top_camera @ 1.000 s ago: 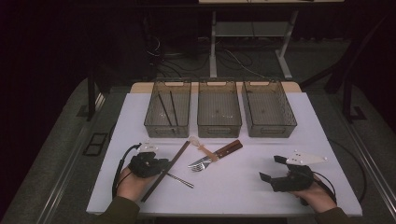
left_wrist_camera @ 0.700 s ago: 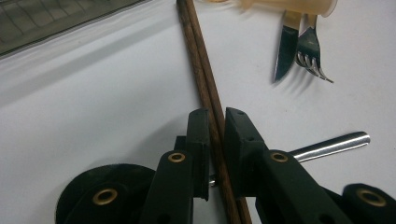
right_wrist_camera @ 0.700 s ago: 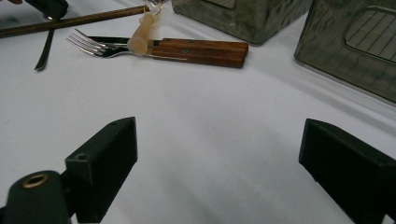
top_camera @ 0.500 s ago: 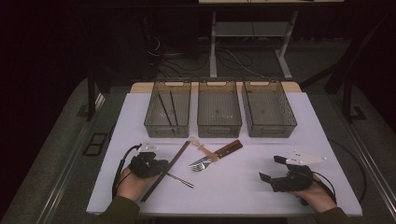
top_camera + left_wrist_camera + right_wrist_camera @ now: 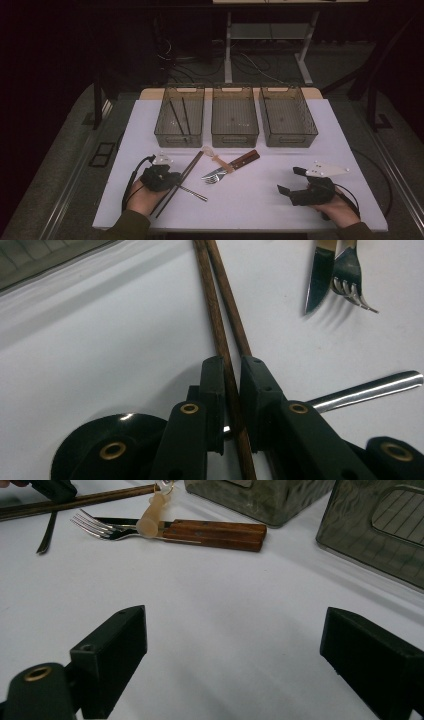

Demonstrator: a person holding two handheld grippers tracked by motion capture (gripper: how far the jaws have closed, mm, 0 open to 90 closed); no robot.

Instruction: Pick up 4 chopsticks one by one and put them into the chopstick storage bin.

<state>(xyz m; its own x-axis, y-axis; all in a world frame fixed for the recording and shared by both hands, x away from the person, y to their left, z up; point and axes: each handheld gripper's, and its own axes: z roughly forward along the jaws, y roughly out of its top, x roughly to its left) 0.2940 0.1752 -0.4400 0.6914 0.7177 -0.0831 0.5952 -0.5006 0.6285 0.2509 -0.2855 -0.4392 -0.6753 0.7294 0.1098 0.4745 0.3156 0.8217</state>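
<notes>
Two chopsticks: slim, round, dark brown wooden sticks (image 5: 223,335) lying side by side on the white table top, running slantwise from the left gripper toward the left bin; seen from above as one dark line (image 5: 181,176).
Left gripper: matte black jaws (image 5: 231,375) drawn narrow, one stick pinched between the pads, the second lying just beside the outer pad; from above it sits low on the table in the person's left hand (image 5: 161,178).
Metal handle: smooth, shiny rod (image 5: 367,390) lying flat, passing under the chopsticks beside the left gripper.
Knife and fork: steel blade (image 5: 318,275) and steel tines (image 5: 350,285) close together, both with reddish wooden handles (image 5: 215,532) lying parallel and touching.
Pale spoon-like piece: small, translucent cream plastic (image 5: 150,515) resting across the fork and knife.
Right gripper: black blocky jaws spread wide (image 5: 232,665), bare table between them, well apart from the cutlery; held low at the right (image 5: 305,190).
Bins: three rectangular smoky-clear plastic bins (image 5: 235,137) in a row at the far edge; the left one holds thin dark sticks (image 5: 180,116).
Table: flat, matte white (image 5: 260,200).
</notes>
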